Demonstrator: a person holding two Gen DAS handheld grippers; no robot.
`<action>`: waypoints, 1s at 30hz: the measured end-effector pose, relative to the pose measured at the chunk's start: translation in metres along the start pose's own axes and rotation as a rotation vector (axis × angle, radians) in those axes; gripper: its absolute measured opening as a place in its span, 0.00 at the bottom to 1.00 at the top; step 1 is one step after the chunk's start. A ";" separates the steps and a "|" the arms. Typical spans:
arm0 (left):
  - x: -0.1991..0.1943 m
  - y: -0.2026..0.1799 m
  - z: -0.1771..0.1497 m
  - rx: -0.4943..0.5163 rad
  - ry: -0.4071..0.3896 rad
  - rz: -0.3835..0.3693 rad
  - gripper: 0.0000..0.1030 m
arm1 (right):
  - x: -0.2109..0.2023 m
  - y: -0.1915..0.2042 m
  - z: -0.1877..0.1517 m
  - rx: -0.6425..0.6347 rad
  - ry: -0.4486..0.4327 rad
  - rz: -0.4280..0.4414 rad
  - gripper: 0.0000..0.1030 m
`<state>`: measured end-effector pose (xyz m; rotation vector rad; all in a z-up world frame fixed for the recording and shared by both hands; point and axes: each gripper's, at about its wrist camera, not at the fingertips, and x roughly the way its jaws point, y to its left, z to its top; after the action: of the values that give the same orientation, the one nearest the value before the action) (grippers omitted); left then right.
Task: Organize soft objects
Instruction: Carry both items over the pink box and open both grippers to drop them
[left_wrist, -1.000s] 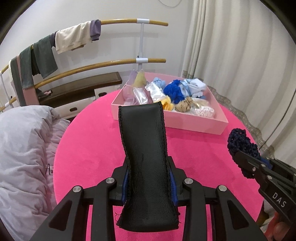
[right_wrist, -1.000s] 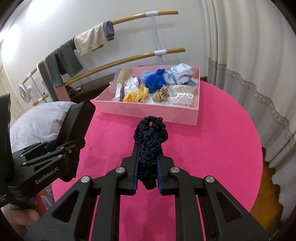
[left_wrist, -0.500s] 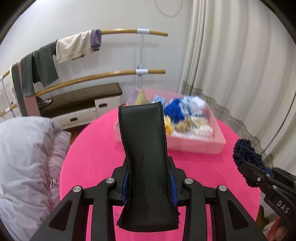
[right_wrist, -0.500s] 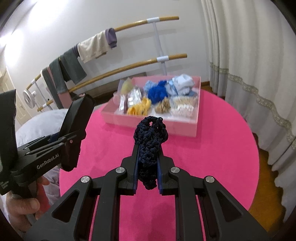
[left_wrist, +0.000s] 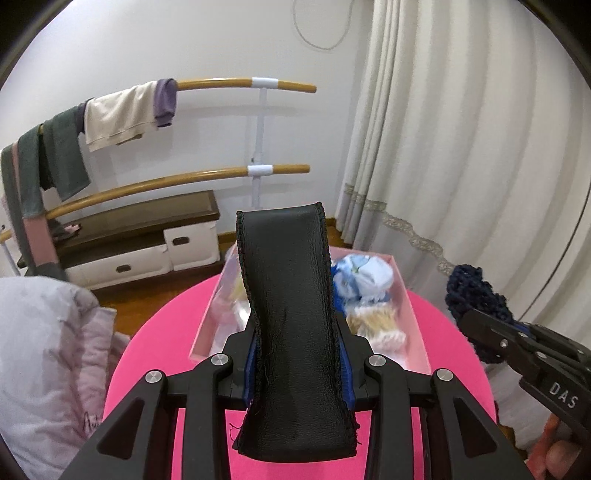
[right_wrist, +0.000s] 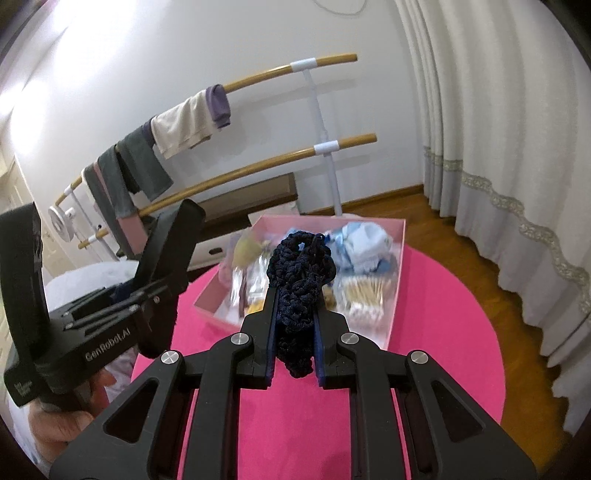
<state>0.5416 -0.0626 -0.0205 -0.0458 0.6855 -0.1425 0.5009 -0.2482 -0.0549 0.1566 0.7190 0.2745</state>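
Observation:
My left gripper (left_wrist: 295, 354) is shut on a wide black leather band (left_wrist: 291, 295) that stands up between its fingers, high above the round pink table (left_wrist: 159, 339). My right gripper (right_wrist: 293, 332) is shut on a dark navy crocheted scrunchie (right_wrist: 301, 269); it also shows at the right of the left wrist view (left_wrist: 476, 295). A pink open box (right_wrist: 397, 295) on the table holds several soft things: a pale blue cloth (right_wrist: 365, 243), cotton swabs (right_wrist: 364, 291), clear packets. The held items hide part of the box.
A wooden two-bar rail (left_wrist: 229, 83) with towels draped on it stands by the wall, above a low bench with drawers (left_wrist: 140, 236). White curtains (left_wrist: 461, 147) hang at the right. A grey-pink quilt (left_wrist: 44, 339) lies left of the table. Wood floor surrounds the table.
Both grippers have risen and tilted up, still holding their items. The table and the box now sit lower and smaller in both views.

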 end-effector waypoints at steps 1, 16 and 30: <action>0.007 -0.001 0.007 0.004 0.000 -0.004 0.31 | 0.005 -0.003 0.006 0.007 0.002 0.000 0.14; 0.125 -0.002 0.064 0.008 0.088 -0.052 0.31 | 0.065 -0.039 0.029 0.069 0.083 -0.014 0.14; 0.193 -0.008 0.083 0.009 0.145 -0.061 0.32 | 0.093 -0.049 0.026 0.083 0.126 -0.021 0.14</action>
<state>0.7409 -0.0987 -0.0764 -0.0480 0.8283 -0.2086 0.5943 -0.2683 -0.1051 0.2121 0.8574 0.2355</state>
